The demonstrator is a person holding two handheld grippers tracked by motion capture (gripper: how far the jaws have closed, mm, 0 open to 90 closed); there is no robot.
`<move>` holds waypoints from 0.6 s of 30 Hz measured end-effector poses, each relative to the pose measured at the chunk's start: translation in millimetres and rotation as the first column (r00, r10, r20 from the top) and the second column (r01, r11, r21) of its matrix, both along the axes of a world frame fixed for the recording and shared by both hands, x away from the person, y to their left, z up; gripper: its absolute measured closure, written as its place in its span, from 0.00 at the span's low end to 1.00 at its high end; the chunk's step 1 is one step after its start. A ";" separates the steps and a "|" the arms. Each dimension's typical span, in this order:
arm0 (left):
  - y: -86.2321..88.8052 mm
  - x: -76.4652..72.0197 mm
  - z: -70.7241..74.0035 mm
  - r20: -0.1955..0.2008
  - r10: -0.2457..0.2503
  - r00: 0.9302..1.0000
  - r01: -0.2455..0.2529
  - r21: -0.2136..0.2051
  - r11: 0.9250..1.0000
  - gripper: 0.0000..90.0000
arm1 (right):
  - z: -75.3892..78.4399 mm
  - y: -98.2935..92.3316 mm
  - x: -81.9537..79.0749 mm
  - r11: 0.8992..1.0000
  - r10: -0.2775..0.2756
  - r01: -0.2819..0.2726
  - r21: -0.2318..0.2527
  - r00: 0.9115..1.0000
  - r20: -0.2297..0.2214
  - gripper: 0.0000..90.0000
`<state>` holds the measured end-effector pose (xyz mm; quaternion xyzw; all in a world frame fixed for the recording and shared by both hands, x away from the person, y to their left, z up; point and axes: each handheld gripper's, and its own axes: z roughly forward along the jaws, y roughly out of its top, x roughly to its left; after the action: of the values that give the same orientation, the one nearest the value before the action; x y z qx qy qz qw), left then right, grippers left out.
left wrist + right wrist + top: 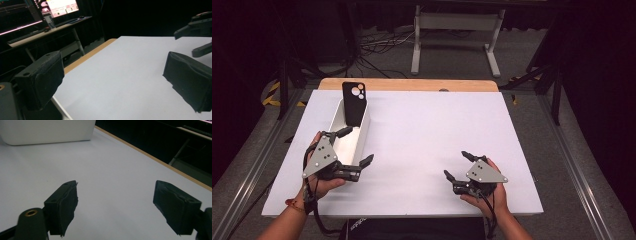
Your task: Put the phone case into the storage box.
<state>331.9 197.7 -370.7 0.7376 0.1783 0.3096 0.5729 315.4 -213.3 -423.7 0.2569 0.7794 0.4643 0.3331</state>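
Right now my left gripper point(357, 146) gapes wide and empty just beside the near end of the long white rectangular plastic bin point(360, 142), one jaw over its rim. My right gripper point(458, 165) also stands wide open with nothing between its jaws, well apart over the white table top point(422, 135). A black phone case with round camera holes point(354, 103) stands upright in the bin's far end.

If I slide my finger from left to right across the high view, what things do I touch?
left gripper → white box with the black phone case standing in it → bare white table → right gripper.
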 end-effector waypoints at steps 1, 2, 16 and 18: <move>-0.6 -1.8 -0.4 0.000 -0.006 1.000 0.006 -0.002 1.000 0.04 | 0.1 0.0 -0.2 1.000 0.001 -0.001 0.000 1.000 0.000 0.23; -1.2 -2.9 -0.6 -0.002 -0.013 1.000 0.013 -0.004 1.000 0.04 | 0.4 0.0 -0.5 1.000 0.000 0.000 -0.001 1.000 0.001 0.23; -17.8 -8.1 -8.0 -0.010 -0.042 0.999 0.042 0.025 0.999 0.05 | 5.2 -2.4 -4.5 1.000 0.003 -0.004 0.009 1.000 0.015 0.22; -21.4 -8.9 -9.9 -0.010 -0.049 0.999 0.049 0.029 0.998 0.05 | 6.2 -3.5 -4.7 1.000 -0.002 0.002 0.014 1.000 0.020 0.22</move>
<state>323.0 176.2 -380.6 0.7514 0.1584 0.2947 0.5688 310.6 -216.8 -417.5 0.2555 0.7726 0.4719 0.3393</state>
